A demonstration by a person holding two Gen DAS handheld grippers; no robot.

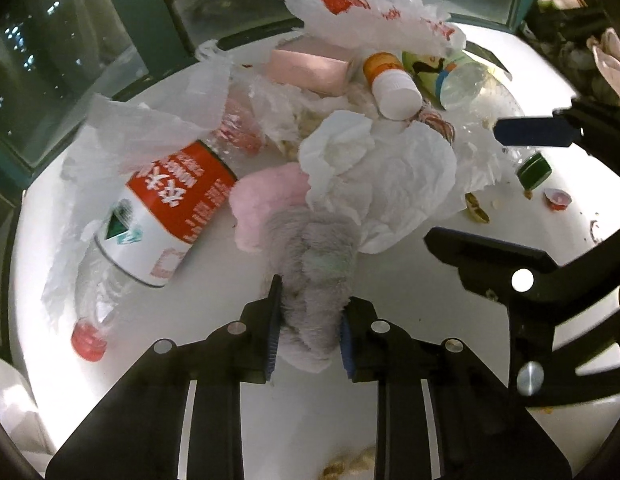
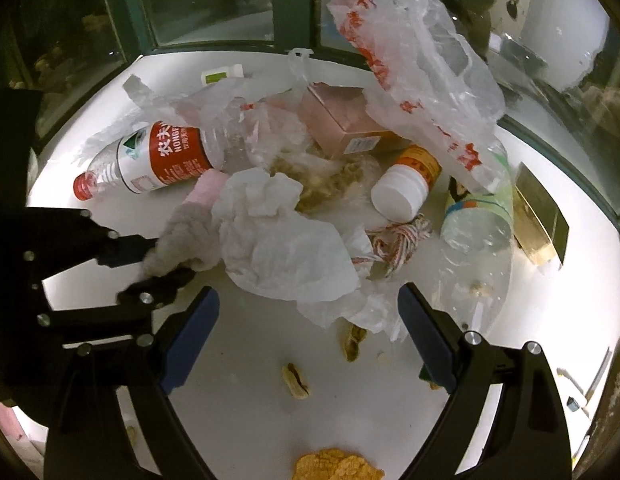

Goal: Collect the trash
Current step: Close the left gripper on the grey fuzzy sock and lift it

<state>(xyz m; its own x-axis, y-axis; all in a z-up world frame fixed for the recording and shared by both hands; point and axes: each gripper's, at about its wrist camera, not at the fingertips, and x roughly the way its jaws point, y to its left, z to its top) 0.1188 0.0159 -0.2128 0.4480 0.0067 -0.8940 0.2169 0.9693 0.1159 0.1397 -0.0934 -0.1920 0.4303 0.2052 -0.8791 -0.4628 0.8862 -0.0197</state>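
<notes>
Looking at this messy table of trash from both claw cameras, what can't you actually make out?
- Fluffy grey and pink cloth: its far end lies under the crumpled white tissue paper in both views.
- Clear plastic water bottle with red label: left wrist view, a thin plastic bag drapes over its base.
- Orange crinkled snack: right wrist view, cut off by the bottom edge.

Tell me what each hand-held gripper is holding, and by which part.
Left hand-held gripper is shut on the near end of the fuzzy grey-and-pink cloth. Right hand-held gripper holds nothing.
</notes>
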